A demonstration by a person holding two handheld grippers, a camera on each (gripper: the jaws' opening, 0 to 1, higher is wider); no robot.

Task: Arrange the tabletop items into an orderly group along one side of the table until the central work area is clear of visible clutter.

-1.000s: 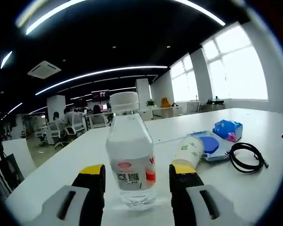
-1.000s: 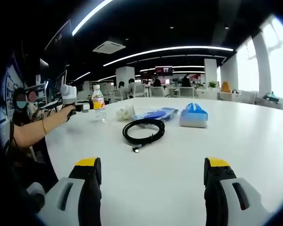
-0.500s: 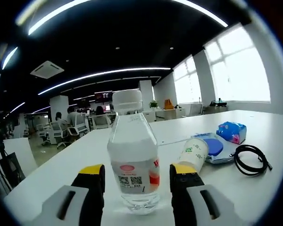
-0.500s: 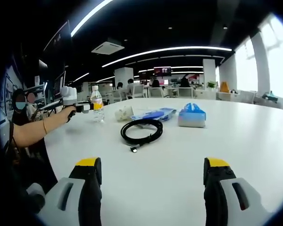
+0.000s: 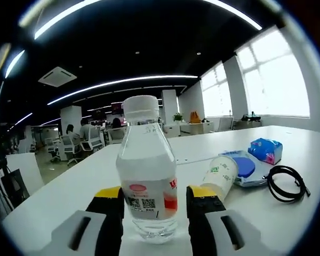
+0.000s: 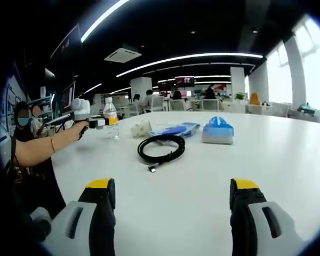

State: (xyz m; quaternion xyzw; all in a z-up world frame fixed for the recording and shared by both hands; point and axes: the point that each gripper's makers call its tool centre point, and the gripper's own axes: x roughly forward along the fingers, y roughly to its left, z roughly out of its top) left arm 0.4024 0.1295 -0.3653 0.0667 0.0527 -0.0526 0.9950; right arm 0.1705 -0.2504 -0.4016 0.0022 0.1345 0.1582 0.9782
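A clear water bottle (image 5: 146,181) with a white cap and red label stands on the white table (image 5: 309,218), between the jaws of my left gripper (image 5: 154,193). The jaws sit close to its sides, with a thin gap on the right. In the right gripper view the same bottle (image 6: 111,120) stands far left, with the left gripper (image 6: 98,121) held at it by a person's arm. My right gripper (image 6: 168,186) is open over bare table (image 6: 266,160). A paper cup (image 5: 220,173) (image 6: 140,128) lies on its side beside the bottle.
A coiled black cable (image 5: 285,181) (image 6: 161,148) lies mid-table. Behind it are a flat blue-and-white pack (image 5: 244,168) (image 6: 173,129) and a blue tissue pack (image 5: 265,150) (image 6: 217,130). Office desks, chairs and seated people fill the background.
The left gripper's jaws have narrowed slightly around the bottle, and the view has shifted a little. The right gripper has stayed open and nearly still.
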